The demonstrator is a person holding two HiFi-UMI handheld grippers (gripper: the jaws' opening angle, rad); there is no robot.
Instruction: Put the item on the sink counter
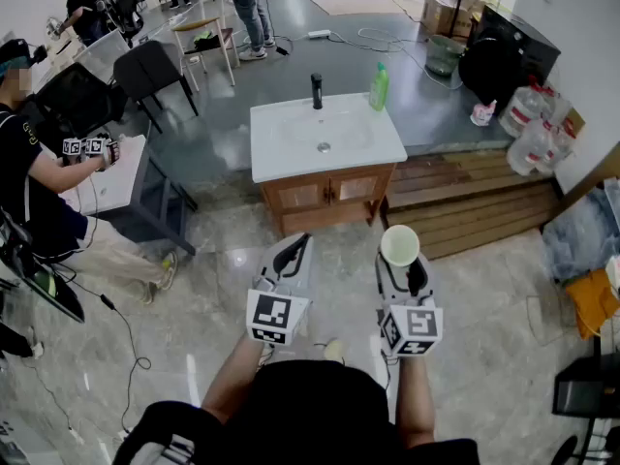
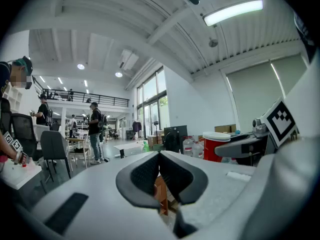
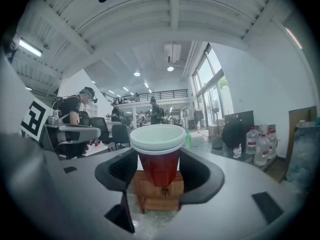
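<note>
— What is the right gripper (image 3: 159, 173) carrying?
— A red cup (image 3: 158, 156) with a white rim, standing upright. The jaws are spread wide and clamped on its red wall just under the rim.
— And the left gripper (image 2: 159, 170)?
— Its jaws are closed tip to tip with nothing between them.
— Where is the cup?
— In the air above the tiled floor (image 1: 223, 260), well short of the white sink counter (image 1: 281, 153) ahead, where a green bottle (image 1: 379, 87) stands.
</note>
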